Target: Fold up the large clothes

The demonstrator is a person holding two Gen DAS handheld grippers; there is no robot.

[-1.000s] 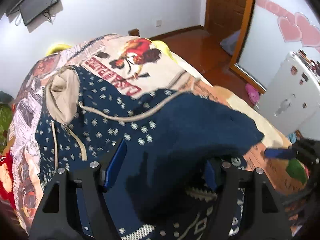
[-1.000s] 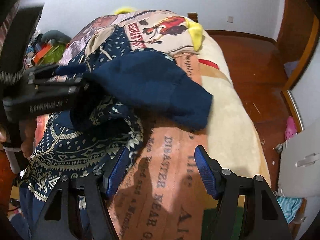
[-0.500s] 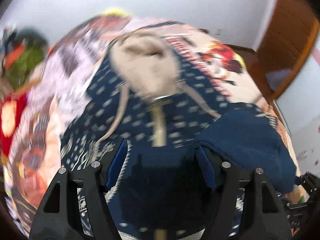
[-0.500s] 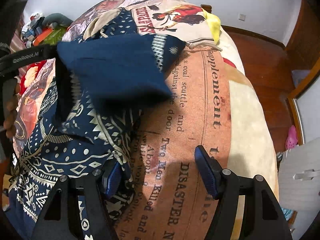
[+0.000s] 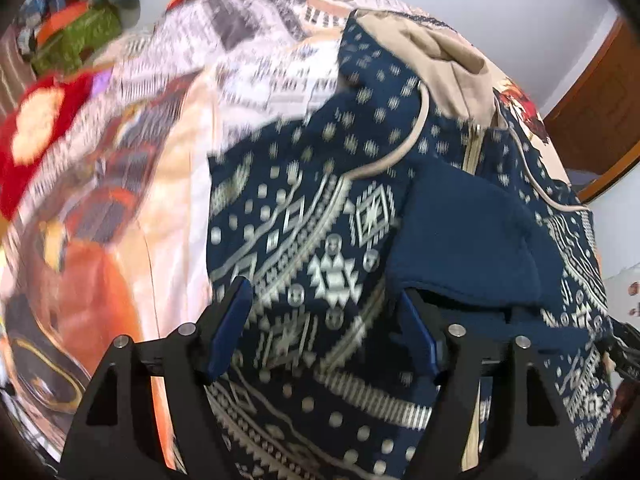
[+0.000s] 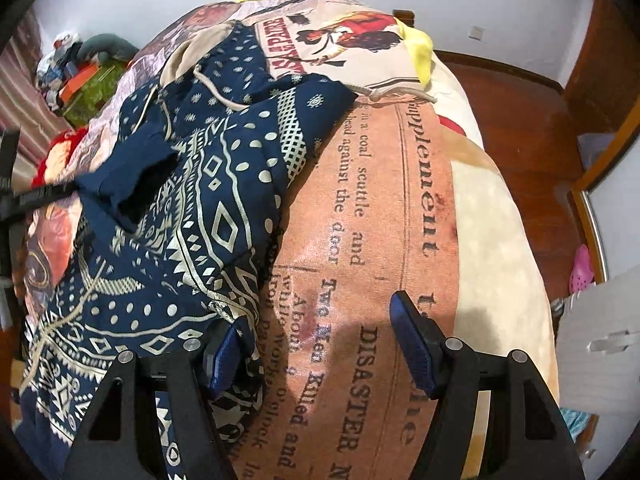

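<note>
A navy hoodie [image 5: 316,248] with a cream pattern and a beige-lined hood [image 5: 444,56] lies on the bed. One sleeve [image 5: 468,240] is folded across its front, cuff beside my left gripper's right finger. My left gripper [image 5: 324,332] is open and hovers over the patterned body, holding nothing. In the right wrist view the hoodie [image 6: 192,216] fills the left half, the sleeve cuff [image 6: 132,180] lying on it. My right gripper [image 6: 316,340] is open and empty over the printed blanket [image 6: 380,220], its left finger at the hoodie's hem.
The bed is covered by a newspaper-print blanket with a rooster picture [image 6: 352,36]. A red plush thing [image 5: 36,140] and a green box [image 6: 92,92] lie at the bed's left side. Wooden floor [image 6: 520,128] and a white cabinet [image 6: 596,344] are to the right.
The left gripper carried the sleeve leftward across the hoodie, let it go and swung left over the body. The right gripper stayed open, barely moving.
</note>
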